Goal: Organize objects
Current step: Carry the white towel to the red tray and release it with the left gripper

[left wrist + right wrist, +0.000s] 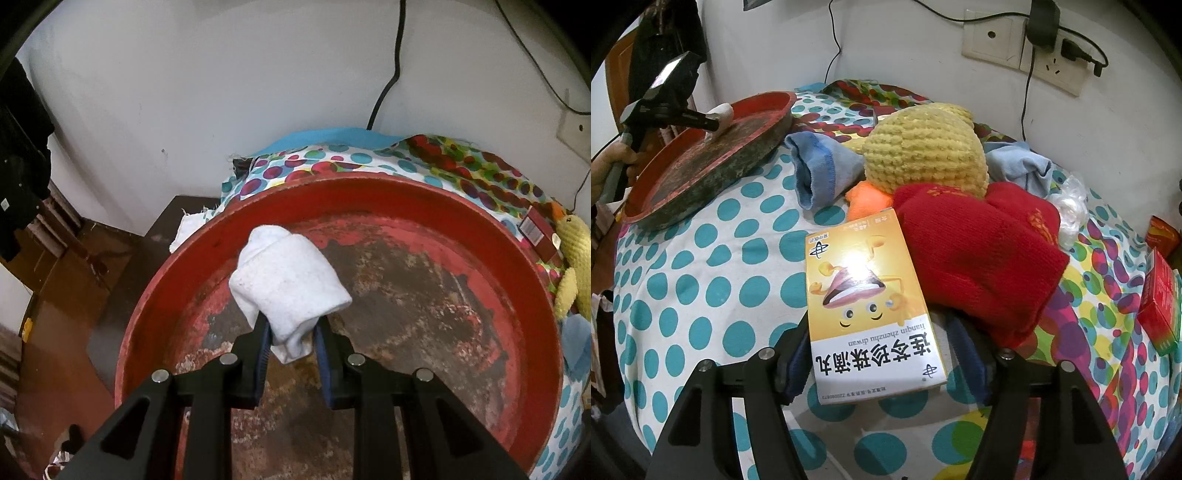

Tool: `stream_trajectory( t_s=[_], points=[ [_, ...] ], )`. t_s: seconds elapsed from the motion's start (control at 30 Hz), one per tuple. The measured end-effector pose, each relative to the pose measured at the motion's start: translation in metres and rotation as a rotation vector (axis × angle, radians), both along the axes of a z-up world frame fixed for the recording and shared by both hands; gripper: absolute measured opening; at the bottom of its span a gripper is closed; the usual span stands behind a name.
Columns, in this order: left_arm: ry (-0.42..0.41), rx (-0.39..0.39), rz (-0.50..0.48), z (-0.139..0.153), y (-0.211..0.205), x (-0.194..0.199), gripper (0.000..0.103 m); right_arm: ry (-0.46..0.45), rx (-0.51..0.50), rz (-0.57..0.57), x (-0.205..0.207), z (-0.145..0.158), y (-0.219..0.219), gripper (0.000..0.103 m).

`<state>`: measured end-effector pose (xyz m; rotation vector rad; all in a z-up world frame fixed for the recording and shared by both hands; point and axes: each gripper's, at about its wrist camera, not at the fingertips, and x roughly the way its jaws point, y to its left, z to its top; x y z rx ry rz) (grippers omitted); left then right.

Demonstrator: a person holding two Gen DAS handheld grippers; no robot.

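Note:
My left gripper (pixel 291 328) is shut on a rolled white sock (pixel 288 280) and holds it over the worn red round tray (pixel 369 195). The right wrist view shows that gripper (pixel 713 123) at the tray's far rim (pixel 753 155), with the white sock (pixel 724 112) at its tip. My right gripper (pixel 879 328) stands around a yellow and white medicine box (pixel 868 295) lying on the dotted cloth. A gap shows between the box and the right pad (pixel 967 350), so the jaws are open.
Behind the box lie a red knit sock (pixel 979 251), a yellow plush duck (pixel 923 147), a blue sock (pixel 820 170) and a pale blue sock (pixel 1023 166). A red carton (pixel 1160 302) sits at the right edge. Wall sockets (pixel 1034 48) with cables hang behind.

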<state>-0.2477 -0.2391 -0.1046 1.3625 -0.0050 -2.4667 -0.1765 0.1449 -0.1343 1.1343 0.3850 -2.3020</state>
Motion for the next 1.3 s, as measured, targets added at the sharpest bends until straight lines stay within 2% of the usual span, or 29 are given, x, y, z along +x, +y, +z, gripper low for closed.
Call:
stream_trajectory(
  t_s=[0.33,0.7,0.8,1.0,1.3],
  points=[
    [-0.009,-0.039,0.005,-0.003,-0.003,-0.014,0.026,0.0,0.001,-0.008,0.0,0.0,0.0,0.067],
    [-0.022,-0.071,0.026,-0.004,-0.002,-0.017,0.035,0.0,0.0,-0.007,-0.001,-0.001,0.001,0.069],
    [-0.018,-0.088,0.03,-0.003,-0.001,-0.014,0.041,-0.001,0.001,-0.007,-0.001,-0.001,0.001,0.07],
    [-0.009,-0.104,0.038,-0.001,-0.002,-0.007,0.048,-0.005,0.001,-0.011,-0.002,-0.002,0.003,0.075],
    [0.031,-0.139,-0.003,0.016,0.008,0.014,0.05,-0.005,0.001,-0.011,-0.001,-0.002,0.004,0.075]
  ],
)
